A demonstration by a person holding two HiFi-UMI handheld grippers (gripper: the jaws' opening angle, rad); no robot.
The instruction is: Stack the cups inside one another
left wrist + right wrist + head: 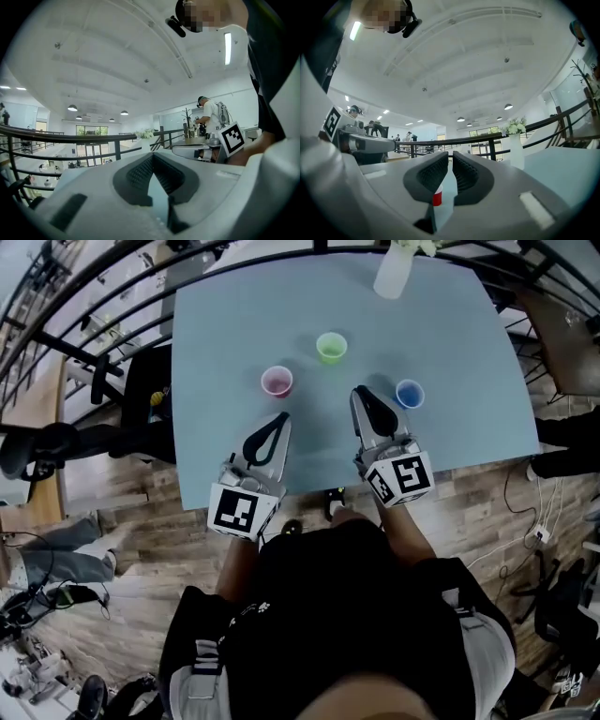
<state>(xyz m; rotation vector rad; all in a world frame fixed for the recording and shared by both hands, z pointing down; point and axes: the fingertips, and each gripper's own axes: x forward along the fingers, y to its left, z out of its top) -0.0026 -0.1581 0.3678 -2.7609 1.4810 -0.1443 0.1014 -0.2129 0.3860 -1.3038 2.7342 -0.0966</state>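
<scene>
Three small cups stand apart on the pale blue table [216, 324]: a pink cup [277, 382], a green cup [331, 347] behind it, and a blue cup [410, 393] at the right. My left gripper [279, 418] lies near the front edge, its tips just short of the pink cup, shut and empty. My right gripper [361, 392] points between the pink and blue cups, its jaws nearly touching, with nothing held. In the right gripper view the pink cup [437, 196] shows through the slit of that gripper [450, 154]. The left gripper view shows the left gripper [153, 157] with its tips together.
A white vase [394, 268] with flowers stands at the table's far edge, and it also shows in the right gripper view as a vase [515, 150]. Dark railings [84, 296] run behind and left of the table. People stand in the room beyond.
</scene>
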